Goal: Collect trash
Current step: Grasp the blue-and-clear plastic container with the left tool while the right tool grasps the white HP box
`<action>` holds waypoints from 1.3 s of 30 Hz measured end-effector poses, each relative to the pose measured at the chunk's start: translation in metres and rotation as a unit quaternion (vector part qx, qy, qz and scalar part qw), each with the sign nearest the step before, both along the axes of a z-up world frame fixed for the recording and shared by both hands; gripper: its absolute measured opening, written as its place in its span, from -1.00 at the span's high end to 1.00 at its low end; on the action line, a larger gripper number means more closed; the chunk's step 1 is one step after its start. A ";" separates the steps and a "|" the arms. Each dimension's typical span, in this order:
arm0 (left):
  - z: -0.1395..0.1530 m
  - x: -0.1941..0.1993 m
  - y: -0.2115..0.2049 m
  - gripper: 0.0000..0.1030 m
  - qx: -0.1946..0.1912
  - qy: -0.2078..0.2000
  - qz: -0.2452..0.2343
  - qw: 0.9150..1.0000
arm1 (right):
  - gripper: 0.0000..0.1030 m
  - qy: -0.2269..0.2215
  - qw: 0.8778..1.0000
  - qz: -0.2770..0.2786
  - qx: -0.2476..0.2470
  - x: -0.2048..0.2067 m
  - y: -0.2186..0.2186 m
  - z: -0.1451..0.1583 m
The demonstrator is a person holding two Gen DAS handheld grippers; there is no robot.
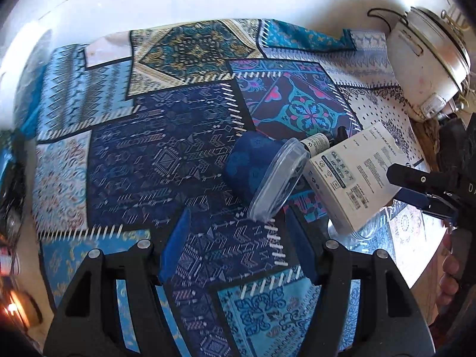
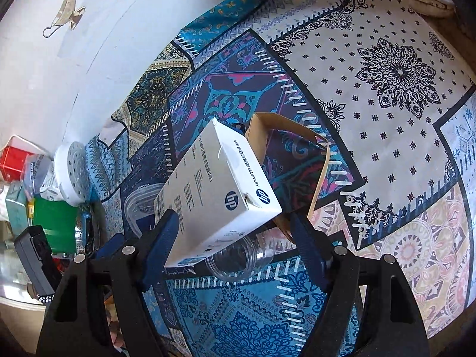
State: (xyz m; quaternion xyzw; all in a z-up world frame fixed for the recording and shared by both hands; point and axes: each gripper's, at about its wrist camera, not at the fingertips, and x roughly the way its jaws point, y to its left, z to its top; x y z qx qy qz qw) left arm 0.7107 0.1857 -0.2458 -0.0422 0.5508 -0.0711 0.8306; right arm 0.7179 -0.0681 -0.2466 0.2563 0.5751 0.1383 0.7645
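The tabletop (image 1: 125, 148) is covered with a cloth of many blue, white and pink patterns. The left claw (image 1: 238, 244) hangs over the dark blue part of the cloth with its two blue fingers (image 1: 175, 244) spread apart, and there is nothing between them. Just past it lies a clear plastic tub (image 1: 276, 178) tipped on its side, with a small bottle (image 1: 315, 142) behind it. Next to the tub is a white box (image 1: 357, 175) with small print on it, and it leans up at a slant. The right claw (image 2: 235, 235) is around the near end of the same white box (image 2: 214, 190). Its left finger (image 2: 160, 244) looks like it touches the side of the box, but the right finger stands away from it, so the claw is still spread and not pinching. A clear jar (image 2: 244, 255) lies on its side under the box. Behind the box stands an open brown cardboard frame (image 2: 315, 160). At the far right corner of the tabletop sits a white pot (image 1: 422, 68) with a shiny lid. Off the left edge there is a heap of things, with a green box (image 2: 56, 223) and a red box (image 2: 15, 163) among them.
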 end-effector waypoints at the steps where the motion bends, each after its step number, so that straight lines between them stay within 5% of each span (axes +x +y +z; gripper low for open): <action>1: -0.002 0.003 0.000 -0.26 -0.005 0.002 -0.006 1.000 | -0.29 -0.001 1.000 0.000 -0.002 0.002 0.002 0.000; 10: -0.025 0.033 -0.005 -0.27 -0.037 0.029 -0.048 0.998 | 0.13 -0.012 1.000 -0.013 0.020 0.016 0.009 -0.001; 16: -0.024 0.043 -0.010 -0.27 -0.052 0.009 -0.051 0.997 | 0.38 -0.051 0.999 0.003 -0.004 0.022 0.021 0.013; 23: -0.013 0.038 -0.014 -0.04 -0.052 -0.026 -0.049 0.997 | 0.43 -0.088 0.995 0.028 -0.034 0.021 0.038 0.031; 39: 0.065 -0.045 -0.004 -0.04 -0.018 -0.106 0.069 0.992 | 0.44 -0.188 0.977 0.091 -0.047 -0.028 0.029 0.092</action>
